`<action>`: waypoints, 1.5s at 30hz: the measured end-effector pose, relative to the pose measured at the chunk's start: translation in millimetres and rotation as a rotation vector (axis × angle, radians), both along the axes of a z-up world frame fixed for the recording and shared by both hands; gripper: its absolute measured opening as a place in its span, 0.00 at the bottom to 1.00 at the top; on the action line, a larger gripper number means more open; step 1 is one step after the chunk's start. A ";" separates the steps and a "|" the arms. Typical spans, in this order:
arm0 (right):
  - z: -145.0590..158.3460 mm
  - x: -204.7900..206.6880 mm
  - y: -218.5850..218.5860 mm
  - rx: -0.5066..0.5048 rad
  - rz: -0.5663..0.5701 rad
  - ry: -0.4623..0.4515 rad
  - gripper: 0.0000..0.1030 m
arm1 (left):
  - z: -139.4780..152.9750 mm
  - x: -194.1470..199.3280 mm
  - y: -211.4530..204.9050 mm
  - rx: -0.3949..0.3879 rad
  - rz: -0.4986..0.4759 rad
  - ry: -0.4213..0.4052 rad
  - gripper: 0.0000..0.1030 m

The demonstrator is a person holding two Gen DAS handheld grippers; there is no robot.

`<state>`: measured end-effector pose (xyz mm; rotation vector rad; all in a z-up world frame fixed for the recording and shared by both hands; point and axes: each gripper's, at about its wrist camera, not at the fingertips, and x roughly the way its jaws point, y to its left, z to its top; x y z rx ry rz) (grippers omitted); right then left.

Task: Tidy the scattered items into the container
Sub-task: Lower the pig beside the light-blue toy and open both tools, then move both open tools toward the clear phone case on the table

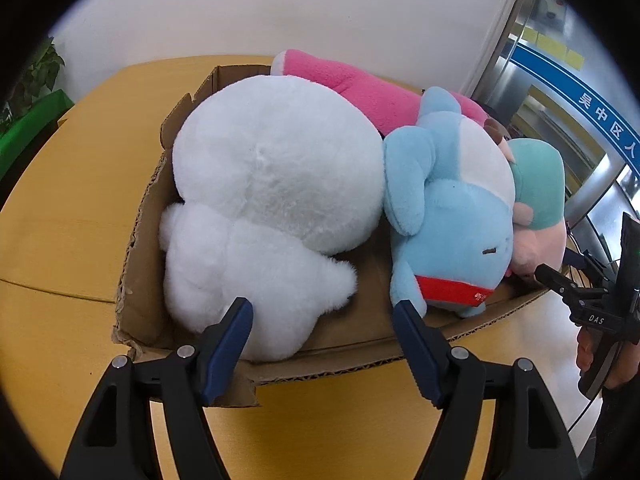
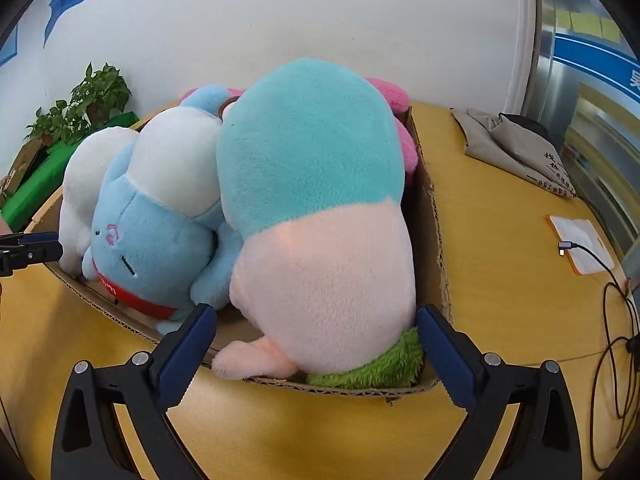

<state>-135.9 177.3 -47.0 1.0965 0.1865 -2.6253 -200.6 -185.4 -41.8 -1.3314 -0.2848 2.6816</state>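
Grippers left [image 1: 322, 320] and right [image 2: 316, 326] hover spread and empty over the toy-filled box [image 1: 352, 338]

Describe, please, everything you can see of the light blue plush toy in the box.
The light blue plush toy is soft and fuzzy, with a white belly, floppy ears, stitched eyes and a red collar with white lettering. It lies on its side in the cardboard box, wedged between the white plush and the teal-and-pink plush, touching both.
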 end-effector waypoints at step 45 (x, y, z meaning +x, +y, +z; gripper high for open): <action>-80.1 183.3 -43.9 0.092 0.902 -0.173 0.92 | -62.3 202.0 165.9 -0.150 -0.598 -0.116 0.84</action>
